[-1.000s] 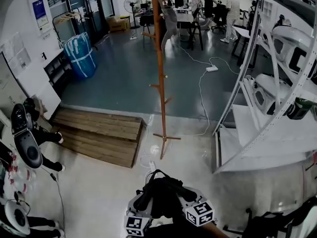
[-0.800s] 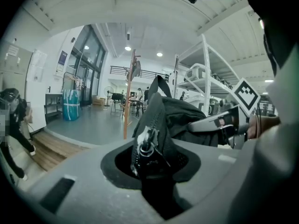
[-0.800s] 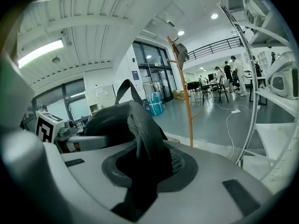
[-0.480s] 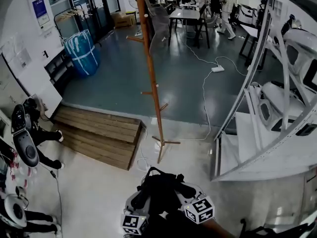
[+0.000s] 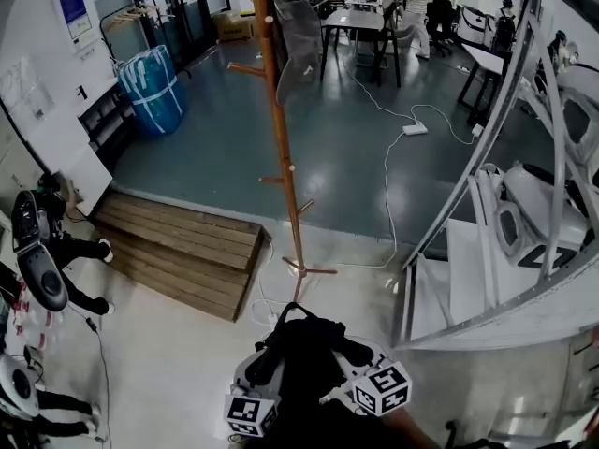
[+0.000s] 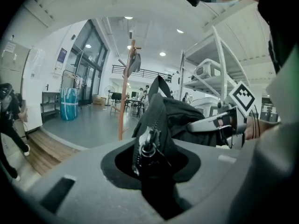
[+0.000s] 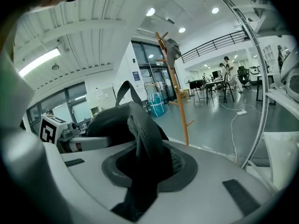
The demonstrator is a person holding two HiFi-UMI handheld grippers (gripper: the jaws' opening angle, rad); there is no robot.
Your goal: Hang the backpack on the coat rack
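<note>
Black fabric backpack [image 5: 301, 368] near tall orange wooden coat rack [image 5: 279, 148], left gripper [image 6: 148, 160] pinching its zipper edge [image 6: 145, 141], right gripper [image 7: 145, 164] clamping, seemingly, its strap [image 7: 140, 132]

Bright ceiling lights [image 7: 150, 11], crisp focus (fisheye-bent edges).

Bare pale floor [image 5: 178, 363] runs ahead to the foot of the coat rack [image 5: 284, 171]. A low wooden platform [image 5: 182, 246] lies just left of that path, and a white metal shelving frame [image 5: 487, 185] slants in close on the right. A white cable [image 5: 387, 204] trails past the foot. A grey garment [image 5: 298, 31] fills one upper peg; the lower pegs stick out bare.
</note>
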